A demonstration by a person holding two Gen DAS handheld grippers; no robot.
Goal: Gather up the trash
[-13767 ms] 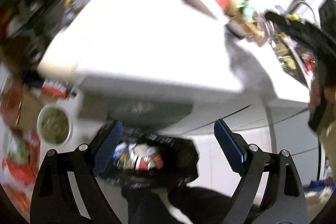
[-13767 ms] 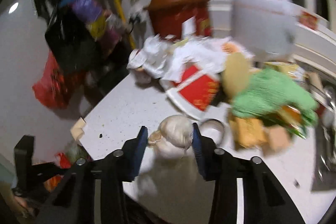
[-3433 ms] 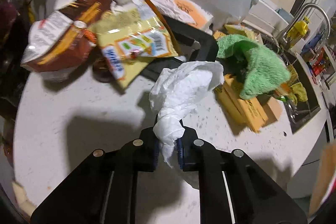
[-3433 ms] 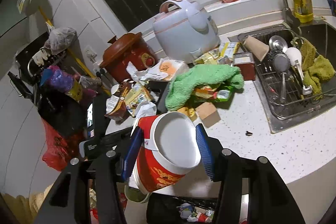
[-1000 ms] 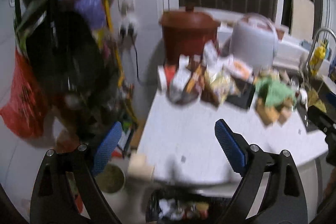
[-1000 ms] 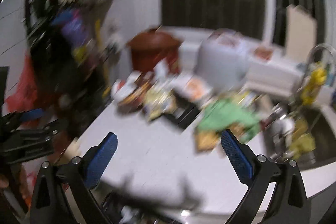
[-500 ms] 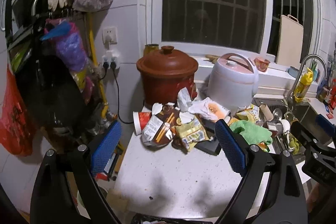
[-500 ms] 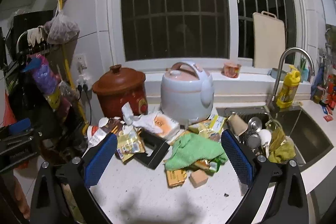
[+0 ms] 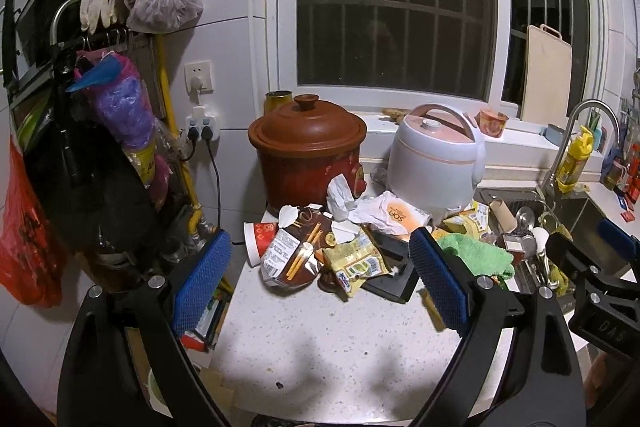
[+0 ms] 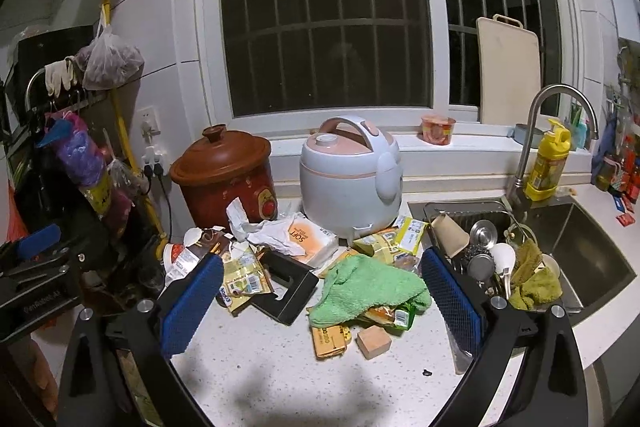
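**Hovering empty-handed over a littered counter**

Spreading wide, the left gripper (image 9: 320, 283) and right gripper (image 10: 320, 297) both hang above the speckled countertop (image 9: 320, 347), jaws fully parted and holding nothing. The trash sits ahead in a heap: a brown snack bag (image 9: 294, 255), a yellow wrapper (image 9: 354, 261), crumpled tissue (image 9: 340, 195) and a tipped red paper cup (image 9: 258, 241), between the brown clay pot (image 9: 308, 155) and a green cloth (image 10: 366, 287).

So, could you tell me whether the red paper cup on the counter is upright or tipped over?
Tipped over: the red paper cup lies on its side, rim facing left.
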